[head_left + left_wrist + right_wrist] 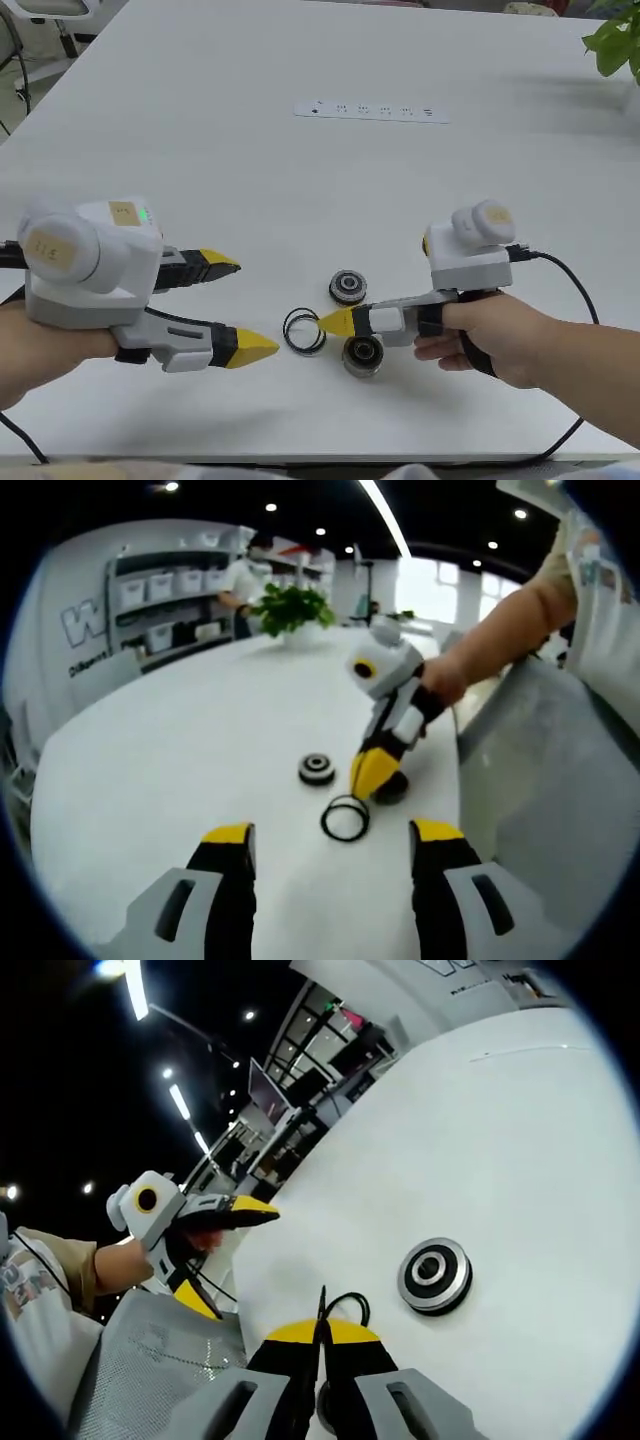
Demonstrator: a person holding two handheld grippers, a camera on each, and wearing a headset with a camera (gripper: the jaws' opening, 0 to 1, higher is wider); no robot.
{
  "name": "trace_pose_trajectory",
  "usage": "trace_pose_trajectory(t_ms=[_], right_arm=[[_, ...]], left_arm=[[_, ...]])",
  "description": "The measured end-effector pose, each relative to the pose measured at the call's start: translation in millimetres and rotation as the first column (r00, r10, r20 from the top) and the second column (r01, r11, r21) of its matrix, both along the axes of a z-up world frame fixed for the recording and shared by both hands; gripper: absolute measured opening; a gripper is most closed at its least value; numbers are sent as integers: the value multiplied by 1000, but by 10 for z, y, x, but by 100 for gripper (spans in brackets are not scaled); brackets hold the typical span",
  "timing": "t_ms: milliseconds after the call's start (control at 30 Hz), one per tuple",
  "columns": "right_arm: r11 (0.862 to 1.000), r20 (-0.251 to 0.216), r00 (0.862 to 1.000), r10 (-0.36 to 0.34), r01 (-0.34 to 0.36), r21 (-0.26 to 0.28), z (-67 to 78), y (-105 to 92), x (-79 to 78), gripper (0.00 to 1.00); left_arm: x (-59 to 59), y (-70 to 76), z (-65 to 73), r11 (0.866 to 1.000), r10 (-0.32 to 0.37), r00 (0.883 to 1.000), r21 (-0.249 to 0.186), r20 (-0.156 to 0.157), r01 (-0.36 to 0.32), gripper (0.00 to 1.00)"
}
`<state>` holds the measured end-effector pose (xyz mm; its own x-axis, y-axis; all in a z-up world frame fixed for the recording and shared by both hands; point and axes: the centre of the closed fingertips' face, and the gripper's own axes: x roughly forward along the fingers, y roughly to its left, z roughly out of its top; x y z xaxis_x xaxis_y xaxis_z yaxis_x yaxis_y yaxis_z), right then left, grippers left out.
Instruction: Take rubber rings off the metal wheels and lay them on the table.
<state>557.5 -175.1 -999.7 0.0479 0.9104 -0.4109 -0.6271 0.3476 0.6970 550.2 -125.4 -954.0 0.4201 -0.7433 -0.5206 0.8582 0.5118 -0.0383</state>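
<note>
Two small metal wheels lie on the white table point(300, 200): one point(348, 287) point(317, 768) point(434, 1275) stands free with a dark rim, the other point(362, 355) point(392, 788) sits just under my right gripper. A thin black rubber ring point(303, 330) point(345, 819) point(347, 1303) lies looped on the table at that gripper's tip. My right gripper point(328, 322) point(372, 772) point(322, 1332) is shut, with the ring's edge pinched between its yellow tips. My left gripper point(245, 305) point(330, 835) point(215, 1250) hovers open a short way left of the ring, holding nothing.
A white power strip point(370, 110) lies flat at the far middle of the table. A green plant point(615, 40) point(290, 608) stands at the far right corner. Black cables point(570, 275) trail from both grippers near the front edge. Shelves and a person stand beyond the table in the left gripper view.
</note>
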Motion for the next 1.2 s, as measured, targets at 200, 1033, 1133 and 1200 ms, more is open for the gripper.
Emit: trace_pose_trajectory(t_ms=[200, 1033, 1133, 1200], right_arm=[[1000, 13, 1000, -1, 1, -26, -40, -12, 12, 0], [994, 94, 995, 34, -24, -105, -99, -81, 28, 7], [995, 103, 994, 23, -13, -94, -47, -102, 51, 9], [997, 114, 993, 14, -4, -82, 6, -107, 66, 10]], left_arm=[[-2, 8, -11, 1000, 1, 1000, 3, -5, -1, 63], [0, -4, -50, 1000, -5, 1000, 15, -21, 6, 63], [8, 0, -38, 1000, -4, 1000, 16, -18, 4, 62], [15, -3, -29, 1000, -4, 1000, 16, -16, 4, 62]])
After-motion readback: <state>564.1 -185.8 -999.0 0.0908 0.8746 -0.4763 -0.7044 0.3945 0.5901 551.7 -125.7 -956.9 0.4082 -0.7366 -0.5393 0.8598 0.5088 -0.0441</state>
